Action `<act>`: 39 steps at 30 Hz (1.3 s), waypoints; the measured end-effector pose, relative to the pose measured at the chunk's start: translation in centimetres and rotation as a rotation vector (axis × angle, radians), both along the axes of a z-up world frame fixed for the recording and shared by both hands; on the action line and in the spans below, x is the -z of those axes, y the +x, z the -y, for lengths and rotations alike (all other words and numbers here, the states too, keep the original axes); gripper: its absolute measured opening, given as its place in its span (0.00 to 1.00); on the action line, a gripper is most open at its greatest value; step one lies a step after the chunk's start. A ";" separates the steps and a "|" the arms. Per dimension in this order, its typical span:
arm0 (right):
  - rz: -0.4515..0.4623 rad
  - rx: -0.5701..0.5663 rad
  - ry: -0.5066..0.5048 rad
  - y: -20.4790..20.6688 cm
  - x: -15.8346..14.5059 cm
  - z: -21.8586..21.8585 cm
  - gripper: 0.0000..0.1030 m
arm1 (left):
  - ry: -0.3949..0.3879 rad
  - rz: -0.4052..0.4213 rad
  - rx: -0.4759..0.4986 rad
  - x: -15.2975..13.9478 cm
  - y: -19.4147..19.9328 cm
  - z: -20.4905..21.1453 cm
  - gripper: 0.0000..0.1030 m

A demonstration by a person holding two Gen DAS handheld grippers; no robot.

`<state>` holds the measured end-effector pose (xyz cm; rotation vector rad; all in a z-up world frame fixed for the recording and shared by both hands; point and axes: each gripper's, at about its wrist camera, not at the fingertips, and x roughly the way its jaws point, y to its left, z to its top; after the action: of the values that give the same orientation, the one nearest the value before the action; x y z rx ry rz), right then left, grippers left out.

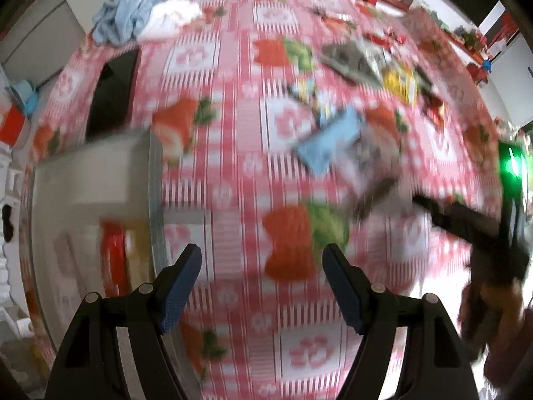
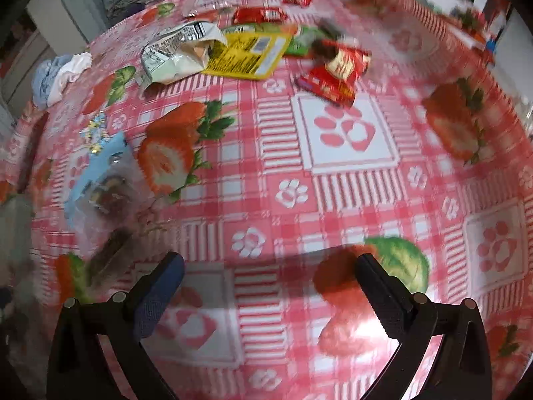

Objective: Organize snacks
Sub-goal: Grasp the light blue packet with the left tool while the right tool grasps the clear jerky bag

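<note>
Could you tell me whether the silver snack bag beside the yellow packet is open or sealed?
Open: the silver bag's torn mouth gapes toward the yellow packet.

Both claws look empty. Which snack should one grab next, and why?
Probably the right gripper should reach up the table toward the red packet. Its jaws are wide open with only tablecloth between them, and that packet lies by itself, a little apart from the yellow packet. The left gripper is empty too, beside the grey box where snacks seem to go.
</note>
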<state>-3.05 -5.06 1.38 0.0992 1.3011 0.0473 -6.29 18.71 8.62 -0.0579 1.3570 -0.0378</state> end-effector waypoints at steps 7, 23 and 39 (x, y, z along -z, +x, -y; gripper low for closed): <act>-0.109 0.033 0.114 0.2 -0.9 -0.1 1.00 | 0.008 0.027 0.084 0.9 5.6 1.6 0.77; -0.180 0.121 0.187 -1.6 -2.0 2.5 1.00 | -0.170 -0.136 0.188 6.3 12.1 6.8 0.61; -0.203 0.115 0.214 -1.0 -1.5 0.5 1.00 | -0.163 -0.153 0.117 6.1 1.4 3.6 0.27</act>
<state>-4.03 -5.57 2.84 0.3695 1.4876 0.0794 -4.93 15.14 2.50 -0.1204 1.5072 -0.2464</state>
